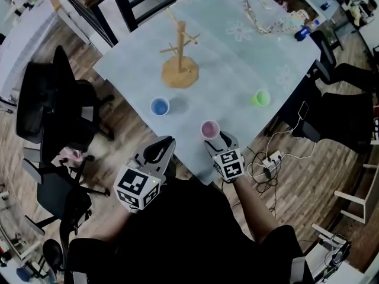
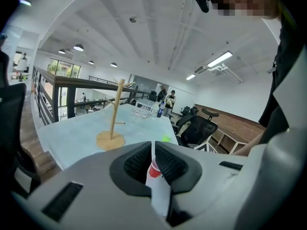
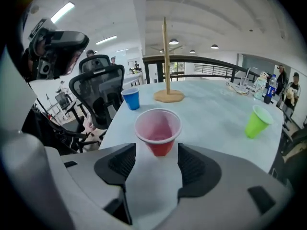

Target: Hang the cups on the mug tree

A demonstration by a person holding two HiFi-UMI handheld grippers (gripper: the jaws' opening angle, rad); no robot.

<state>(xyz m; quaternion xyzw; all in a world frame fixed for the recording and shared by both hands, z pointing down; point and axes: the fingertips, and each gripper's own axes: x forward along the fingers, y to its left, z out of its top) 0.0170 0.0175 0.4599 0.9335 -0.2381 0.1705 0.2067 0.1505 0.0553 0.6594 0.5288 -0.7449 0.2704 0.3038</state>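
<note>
A wooden mug tree point(image 1: 179, 55) stands at the far middle of the pale table point(image 1: 237, 58). A blue cup point(image 1: 159, 106), a red cup point(image 1: 209, 129) and a green cup point(image 1: 260, 97) stand upright on the table. My right gripper point(image 1: 220, 139) is open at the near table edge. In the right gripper view the red cup point(image 3: 158, 131) sits just ahead of the right gripper point(image 3: 156, 152), untouched by its pads. My left gripper point(image 1: 164, 145) is shut and holds nothing, off the table's near edge. Its view shows the mug tree point(image 2: 115, 114) beyond the left gripper point(image 2: 153, 150).
Black office chairs point(image 1: 44, 99) stand left of the table, and another chair point(image 1: 349, 108) stands at the right. Cables and a power strip point(image 1: 269, 158) lie on the wood floor near my right gripper. Cords and small items point(image 1: 278, 19) clutter the table's far corner.
</note>
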